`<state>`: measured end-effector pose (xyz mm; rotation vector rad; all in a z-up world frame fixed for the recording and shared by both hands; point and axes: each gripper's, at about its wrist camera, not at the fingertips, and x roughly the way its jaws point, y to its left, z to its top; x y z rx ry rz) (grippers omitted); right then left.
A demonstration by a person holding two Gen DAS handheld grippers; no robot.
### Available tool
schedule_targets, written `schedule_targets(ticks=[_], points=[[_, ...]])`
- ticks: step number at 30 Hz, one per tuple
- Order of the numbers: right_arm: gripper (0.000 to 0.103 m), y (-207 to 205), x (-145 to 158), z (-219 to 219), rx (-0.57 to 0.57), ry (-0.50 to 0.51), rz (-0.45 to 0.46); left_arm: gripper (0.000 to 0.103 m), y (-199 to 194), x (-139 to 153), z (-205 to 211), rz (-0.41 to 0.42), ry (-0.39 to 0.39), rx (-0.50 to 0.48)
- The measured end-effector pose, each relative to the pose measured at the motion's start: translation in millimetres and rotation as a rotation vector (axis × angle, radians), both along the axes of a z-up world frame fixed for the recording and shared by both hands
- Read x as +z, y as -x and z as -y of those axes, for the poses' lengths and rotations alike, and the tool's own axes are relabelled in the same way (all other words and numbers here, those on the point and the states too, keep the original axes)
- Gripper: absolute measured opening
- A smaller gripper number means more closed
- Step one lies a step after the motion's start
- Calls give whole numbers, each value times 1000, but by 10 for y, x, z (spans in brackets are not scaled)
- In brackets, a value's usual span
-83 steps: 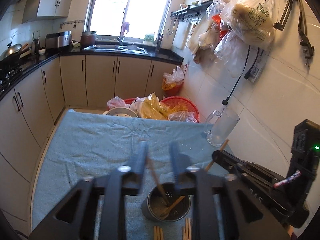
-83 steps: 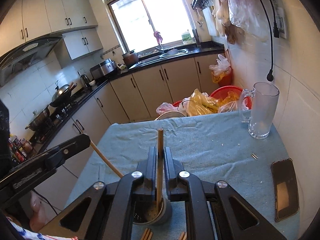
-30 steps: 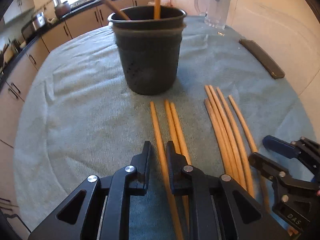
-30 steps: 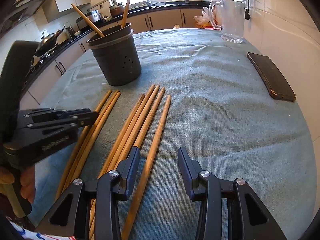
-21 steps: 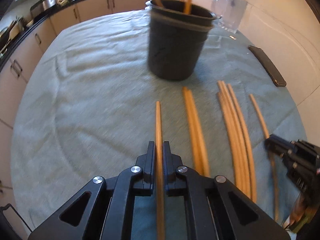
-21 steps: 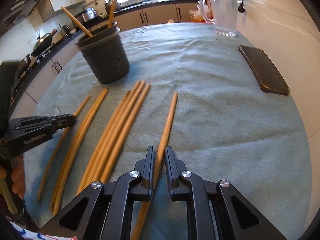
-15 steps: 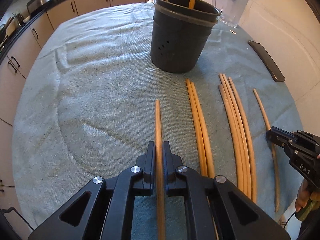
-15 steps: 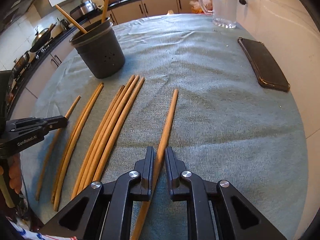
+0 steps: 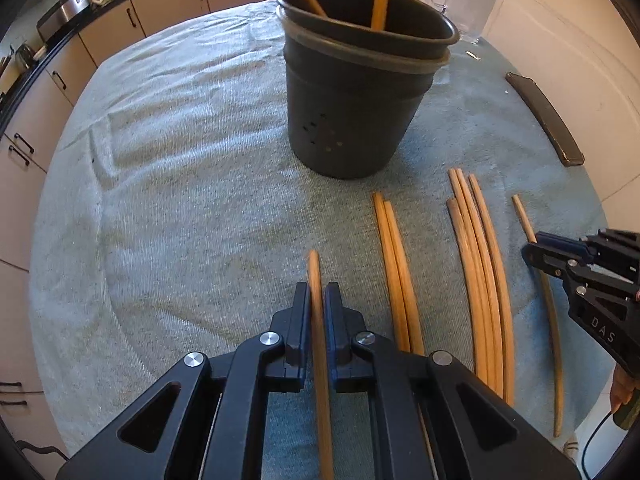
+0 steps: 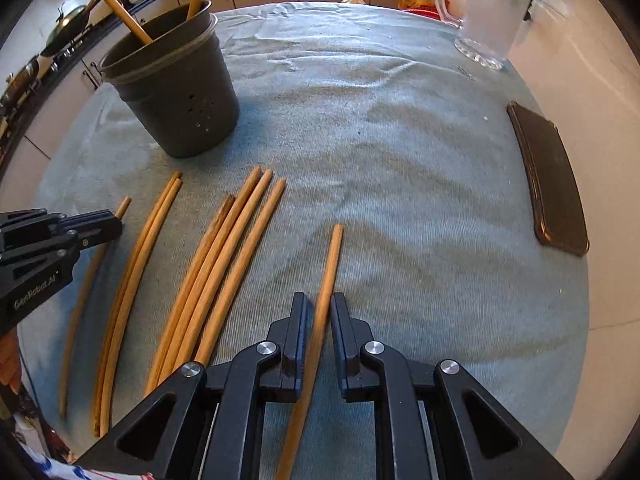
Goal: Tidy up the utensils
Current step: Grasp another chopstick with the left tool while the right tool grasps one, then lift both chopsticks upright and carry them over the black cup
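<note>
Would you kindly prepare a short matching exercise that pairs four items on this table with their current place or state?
Items:
1. left gripper
2. dark utensil holder
3. phone
4. glass mug

States:
A. lies flat near the table's right edge
B. stands at the far right corner
C. shut on a single chopstick
D. has two chopsticks standing in it

Pairs: 1-C, 2-D, 3-A, 4-B

Tan wooden chopsticks [image 10: 224, 264] on a pale blue-green ribbed cloth [image 10: 400, 168], dark grey holder [image 10: 180, 96] dotted with small holes, black phone [image 10: 552, 184], clear glass mug [image 10: 484, 16].
</note>
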<state>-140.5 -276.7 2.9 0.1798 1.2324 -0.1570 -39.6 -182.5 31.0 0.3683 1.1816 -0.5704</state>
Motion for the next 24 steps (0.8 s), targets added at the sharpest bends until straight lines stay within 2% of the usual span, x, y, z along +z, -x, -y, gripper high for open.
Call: schedule_targets(ticks=[4, 6, 9, 17, 24], points=[[9, -16, 6, -27, 2, 32, 30, 5, 110, -8, -25, 48, 13, -2], [7, 6, 11, -2, -13, 0, 57, 5, 119, 14, -84, 50, 41, 13], [7, 122, 98, 43, -38, -33, 113, 5, 238, 215, -244, 94, 105, 35], [7, 691, 731, -78, -59, -6, 358, 5, 669, 961, -566, 271, 277, 50], [7, 1056, 1137, -213, -60, -1, 504, 5, 976, 1274, -819, 328, 388, 86]])
